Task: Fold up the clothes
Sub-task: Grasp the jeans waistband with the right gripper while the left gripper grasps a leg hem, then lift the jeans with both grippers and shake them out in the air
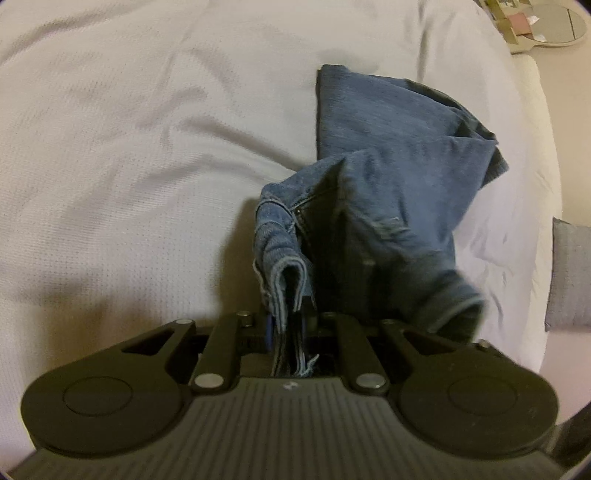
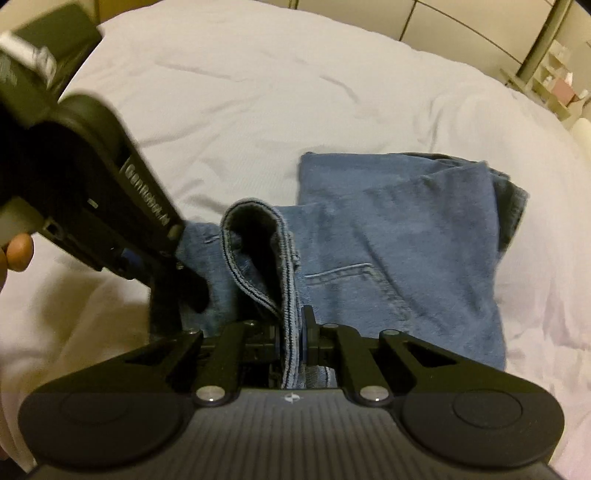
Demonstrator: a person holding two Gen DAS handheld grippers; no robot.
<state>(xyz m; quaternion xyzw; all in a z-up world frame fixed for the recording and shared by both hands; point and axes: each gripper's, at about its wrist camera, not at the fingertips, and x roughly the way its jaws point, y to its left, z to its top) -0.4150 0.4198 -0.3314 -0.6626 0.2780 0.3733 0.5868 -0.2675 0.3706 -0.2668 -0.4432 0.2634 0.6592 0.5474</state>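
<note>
Left gripper: the left gripper [image 1: 290, 325] is clenched on a doubled hem of the jeans [image 1: 388, 177], the denim pinched between its blue pads and running down into the gap behind them. From the right wrist view the same tool [image 2: 184, 266] comes in from the upper left, tilted down onto the cloth, with a fingertip of the hand [image 2: 16, 253] that holds it showing at the frame edge.

Right gripper: the right gripper [image 2: 293, 339] is closed on the jeans' waistband [image 2: 255, 254], which loops up in an open arch just ahead of its fingers.

Jeans: blue denim, partly folded, lying on the bed. The far portion lies flat, layered at its right edge; the near end is lifted off the bed into both grippers. A back pocket [image 2: 354, 284] faces up just right of the right gripper.

Surface: a white bed cover [image 1: 129, 129] with a fine woven texture, softly wrinkled, spreading wide around the jeans. Its shadowed part lies under the two tools.

Room: pale tiled floor past the bed's far edge, a metal pole [image 2: 535, 48] standing there, and open shelving [image 2: 554, 77] with small boxes beside it.

Around: a grey cushion [image 1: 569, 273] at the bed's right edge, well apart from the denim; a round mirror-like plate [image 1: 561, 26] on the floor in the far corner.

In the way: the raised denim hides most of each gripper's fingers.
</note>
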